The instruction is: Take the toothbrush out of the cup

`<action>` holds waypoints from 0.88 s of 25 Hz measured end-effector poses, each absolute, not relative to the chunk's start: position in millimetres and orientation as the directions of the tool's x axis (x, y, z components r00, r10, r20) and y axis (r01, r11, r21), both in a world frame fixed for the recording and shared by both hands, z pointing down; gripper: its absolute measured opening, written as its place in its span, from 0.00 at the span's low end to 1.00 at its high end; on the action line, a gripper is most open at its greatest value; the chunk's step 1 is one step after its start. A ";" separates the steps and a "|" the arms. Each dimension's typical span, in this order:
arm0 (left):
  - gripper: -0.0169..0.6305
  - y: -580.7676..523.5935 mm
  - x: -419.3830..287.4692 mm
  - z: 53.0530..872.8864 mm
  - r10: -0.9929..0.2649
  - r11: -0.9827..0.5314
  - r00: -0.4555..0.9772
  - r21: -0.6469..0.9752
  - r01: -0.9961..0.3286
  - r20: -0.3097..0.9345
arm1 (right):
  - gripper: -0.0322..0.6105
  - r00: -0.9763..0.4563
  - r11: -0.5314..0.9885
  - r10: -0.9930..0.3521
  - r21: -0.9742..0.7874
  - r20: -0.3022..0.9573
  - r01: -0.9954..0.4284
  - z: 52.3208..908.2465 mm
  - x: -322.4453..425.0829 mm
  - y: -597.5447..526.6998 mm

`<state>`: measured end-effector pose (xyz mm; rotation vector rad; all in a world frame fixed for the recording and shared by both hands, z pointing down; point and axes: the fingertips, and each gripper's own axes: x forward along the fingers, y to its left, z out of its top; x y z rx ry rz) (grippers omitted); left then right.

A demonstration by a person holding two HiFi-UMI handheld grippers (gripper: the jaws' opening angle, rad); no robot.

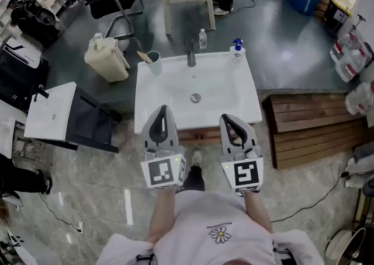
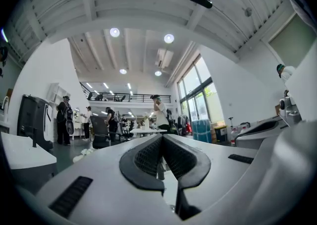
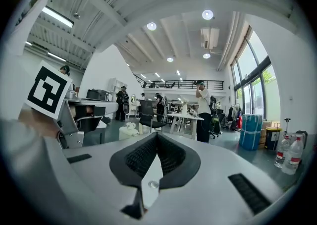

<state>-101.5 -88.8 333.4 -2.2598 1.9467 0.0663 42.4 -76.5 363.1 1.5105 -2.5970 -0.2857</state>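
A clear cup (image 1: 154,62) stands on the back left corner of the white washbasin (image 1: 234,97), with the toothbrush (image 1: 144,56) leaning out of it to the left. My left gripper (image 1: 163,109) and right gripper (image 1: 227,118) hover side by side over the basin's near edge, well short of the cup. Both point level towards the room. In the left gripper view the left gripper (image 2: 162,138) has its jaws closed tip to tip with nothing between them. The right gripper (image 3: 156,135) looks the same in the right gripper view. Neither gripper view shows the cup.
A faucet (image 1: 191,58) and a soap pump bottle (image 1: 236,52) stand at the basin's back edge, with a drain (image 1: 196,98) in the middle. A cream canister (image 1: 107,58) sits on the floor to the left, a second white basin unit (image 1: 51,111) further left, and wooden steps (image 1: 310,126) to the right.
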 end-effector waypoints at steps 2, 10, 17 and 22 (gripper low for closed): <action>0.05 -123.0 -118.0 328.7 -0.980 -0.135 0.147 -0.095 -0.986 -0.136 | 0.07 -0.488 0.478 -0.873 0.229 0.012 -0.848 356.0 27.2 -110.6; 0.05 -243.7 -173.3 334.4 -0.984 -0.139 0.146 -0.080 -0.987 -0.102 | 0.07 -0.482 0.473 -0.876 0.252 0.028 -0.844 347.5 -29.2 -229.4; 0.05 -288.0 -202.7 339.6 -0.987 -0.125 0.129 -0.045 -0.991 -0.100 | 0.07 -0.452 0.445 -0.891 0.278 0.044 -0.851 345.8 -57.0 -274.6; 0.05 -297.6 -205.6 341.5 -0.990 -0.110 0.107 0.028 -0.994 -0.096 | 0.07 -0.441 0.432 -0.897 0.275 0.033 -0.859 344.5 -57.8 -283.7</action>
